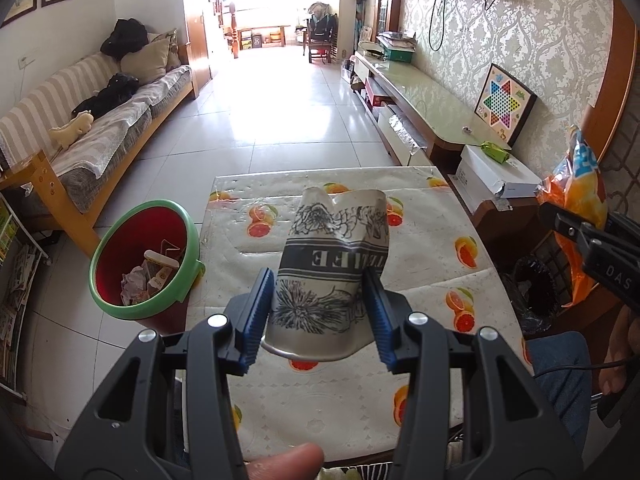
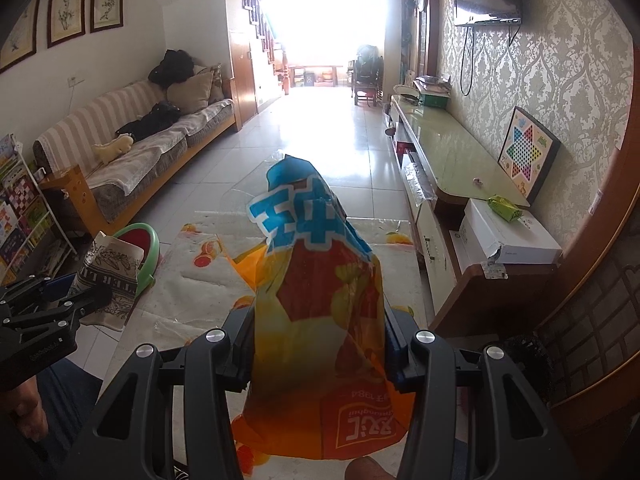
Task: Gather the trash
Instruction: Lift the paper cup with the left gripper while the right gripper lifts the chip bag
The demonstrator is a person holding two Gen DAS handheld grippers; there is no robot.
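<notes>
At the far left, beside the table's left edge, stands the trash bin [image 1: 144,260], red inside with a green rim, already holding crumpled paper and small cartons. Just right of it the left gripper [image 1: 320,300] holds a crushed paper cup [image 1: 332,264] above the fruit-print tablecloth [image 1: 432,240]; its blue-padded jaws press on either side of the cup's lower body, the rim nearest the camera and the dented base pointing away. The cup looks light and thin-walled, already buckled, so it should give further under pressure; a pinch across the body as here seems safer than one at the rim. Further right, the right gripper [image 2: 320,344] pinches an orange and blue snack bag [image 2: 316,300], its jaws closed on the bag's middle with the printed end hanging toward the camera. The film looks slick, limp and nearly weightless, likely to slide or flutter, so a firm hold on a bunched section suits it.

The left wrist view shows the bin's contents and open mouth plainly, and a dark mesh basket [image 1: 536,284] low at the table's right side; the right wrist view shows only a sliver of the bin [image 2: 140,240] behind the cup [image 2: 108,276], but reveals the bag's full length and print.
</notes>
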